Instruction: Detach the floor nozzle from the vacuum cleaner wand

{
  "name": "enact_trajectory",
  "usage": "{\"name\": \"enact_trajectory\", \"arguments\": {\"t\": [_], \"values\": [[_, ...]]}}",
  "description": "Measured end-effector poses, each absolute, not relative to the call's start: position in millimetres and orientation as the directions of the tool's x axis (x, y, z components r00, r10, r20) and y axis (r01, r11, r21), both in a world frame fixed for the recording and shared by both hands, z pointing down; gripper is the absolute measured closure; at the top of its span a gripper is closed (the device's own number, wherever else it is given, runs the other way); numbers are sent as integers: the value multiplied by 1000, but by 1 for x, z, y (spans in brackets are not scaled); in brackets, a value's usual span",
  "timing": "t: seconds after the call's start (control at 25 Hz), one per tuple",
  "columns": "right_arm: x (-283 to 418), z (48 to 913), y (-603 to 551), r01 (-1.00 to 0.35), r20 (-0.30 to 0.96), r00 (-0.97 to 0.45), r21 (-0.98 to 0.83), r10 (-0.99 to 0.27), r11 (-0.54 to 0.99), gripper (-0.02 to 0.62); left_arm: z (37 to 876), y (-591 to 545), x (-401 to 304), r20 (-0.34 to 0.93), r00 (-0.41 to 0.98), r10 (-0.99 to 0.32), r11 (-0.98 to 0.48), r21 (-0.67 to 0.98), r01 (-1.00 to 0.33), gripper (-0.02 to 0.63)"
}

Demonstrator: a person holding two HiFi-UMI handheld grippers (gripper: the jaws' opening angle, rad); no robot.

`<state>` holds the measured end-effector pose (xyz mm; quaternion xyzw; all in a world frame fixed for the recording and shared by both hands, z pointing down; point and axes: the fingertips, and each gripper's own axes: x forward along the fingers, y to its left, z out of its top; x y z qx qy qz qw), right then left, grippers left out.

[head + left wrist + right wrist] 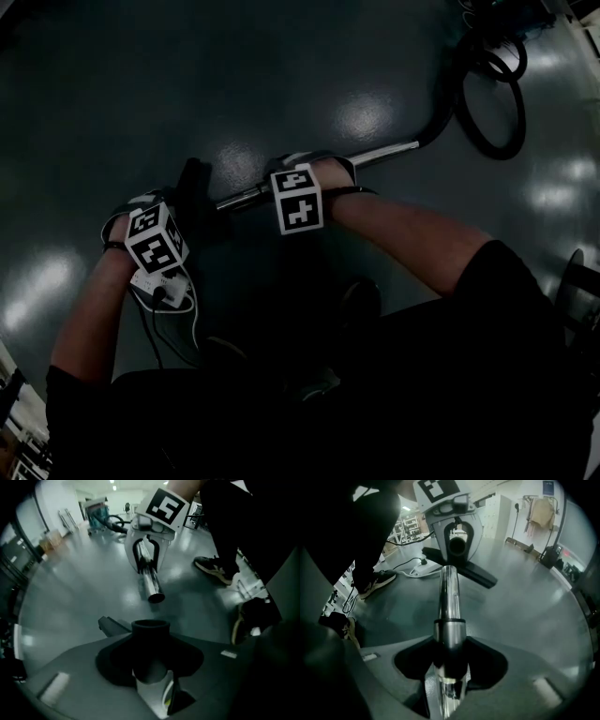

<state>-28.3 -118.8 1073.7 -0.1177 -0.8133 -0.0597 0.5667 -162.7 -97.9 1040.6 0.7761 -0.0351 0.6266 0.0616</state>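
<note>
In the head view, the left gripper (157,242) sits at centre left with its black-and-white marker cube facing up, and the right gripper (298,199) sits just right of it near the middle of the frame, both pointing steeply down at the glossy dark grey floor (281,84). A shiny chrome metal wand tube (375,156) runs from under the right gripper up towards the upper right, where it joins a looped black hose (492,112). The black plastic floor nozzle (194,187) lies beside the left gripper, close to the wand's near end. A white cable (194,314) trails below the left gripper. In the left gripper view, the jaws at the bottom centre are closed partway onto the nozzle's round black neck (150,632). Above it, in the upper middle, the wand's open end (153,591) is clear of the neck with bare floor between them, so the two parts are separated. A dark shoe (213,569) stands at the right, and a teal vacuum cleaner body (97,517) sits far off at the upper left. In the right gripper view, the jaws at the bottom centre are clamped partway round the wand, which rises up the middle of the frame. Past its tip, at the top centre, the left gripper holds the neck with its mouth facing the camera, and the nozzle's flat head (476,576) slants to the right.
</note>
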Motion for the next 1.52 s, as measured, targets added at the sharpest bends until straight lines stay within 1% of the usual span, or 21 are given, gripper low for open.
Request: {"name": "enact_trajectory", "arguments": {"t": [0.04, 0.12, 0.16, 0.32, 0.48, 0.56, 0.64, 0.72, 0.76, 0.8, 0.84, 0.92, 1.04, 1.08, 1.16, 1.2, 1.28, 1.36, 1.52], "values": [[-26, 1080, -118, 257, 938, -323, -38, 122, 966, 403, 1048, -107, -160, 970, 236, -51, -989, -16, -148, 442], [-24, 1095, -117, 254, 944, -305, -45, 124, 966, 402, 1065, -117, -153, 960, 250, -125, -983, -84, -166, 442], [-24, 1102, -116, 252, 948, -294, -49, 124, 967, 400, 1076, -119, -152, 964, 230, -136, -983, -103, -151, 442], [-28, 1124, -119, 237, 954, -275, -49, 115, 970, 399, 1112, -126, -158, 982, 69, -176, -984, -173, -49, 442], [-28, 1131, -122, 208, 944, -311, -47, 112, 977, 393, 1124, -125, -144, 985, 38, -169, -986, -168, -22, 439], [-25, 1134, -119, 191, 940, -321, -53, 113, 980, 387, 1131, -118, -140, 987, 11, -159, -987, -159, 17, 383], [-24, 1135, -116, 174, 936, -333, -59, 115, 983, 378, 1136, -113, -138, 985, 0, -171, -984, -170, 53, 389], [-23, 1134, -112, 146, 928, -350, -81, 128, 986, 327, 1141, -107, -137, 986, -3, -164, -984, -164, 71, 352], [-21, 1131, -110, 134, 925, -356, -90, 133, 987, 298, 1142, -104, -137, 989, 1, -147, -987, -147, 62, 315], [-18, 1126, -109, 125, 923, -361, -97, 136, 987, 282, 1139, -101, -136, 992, 15, -126, -991, -127, 31, 277], [-15, 1116, -109, 115, 921, -366, -101, 137, 988, 282, 1131, -101, -136, 993, 45, -109, -994, -108, -24, 259], [-9, 1078, -110, 68, 908, -398, -116, 134, 991, 282, 1093, -103, -132, 983, 151, -104, -980, -76, -182, 245], [3, 978, -106, -66, 857, -503, -170, 114, 983, 282, 993, -108, -125, 926, 334, -175, -894, -7, -449, 247], [9, 941, -103, -116, 835, -540, -200, 107, 973, 282, 955, -108, -124, 901, 378, -215, -851, 17, -526, 252], [17, 871, -92, -227, 784, -615, -280, 86, 933, 284, 877, -101, -129, 858, 423, -291, -767, 55, -639, 272], [22, 838, -85, -282, 761, -645, -316, 65, 906, 284, 840, -93, -133, 845, 428, -320, -733, 65, -678, 299], [31, 780, -71, -374, 732, -682, -363, 13, 853, 288, 773, -74, -137, 834, 423, -354, -680, 81, -728, 307], [38, 731, -57, -444, 713, -700, -393, -38, 805, 291, 716, -51, -139, 835, 418, -357, -640, 107, -761, 322], [30, 624, -36, -517, 669, -736, -452, -108, 727, 301, 603, -6, -136, 844, 391, -367, -564, 133, -815, 337]]}}
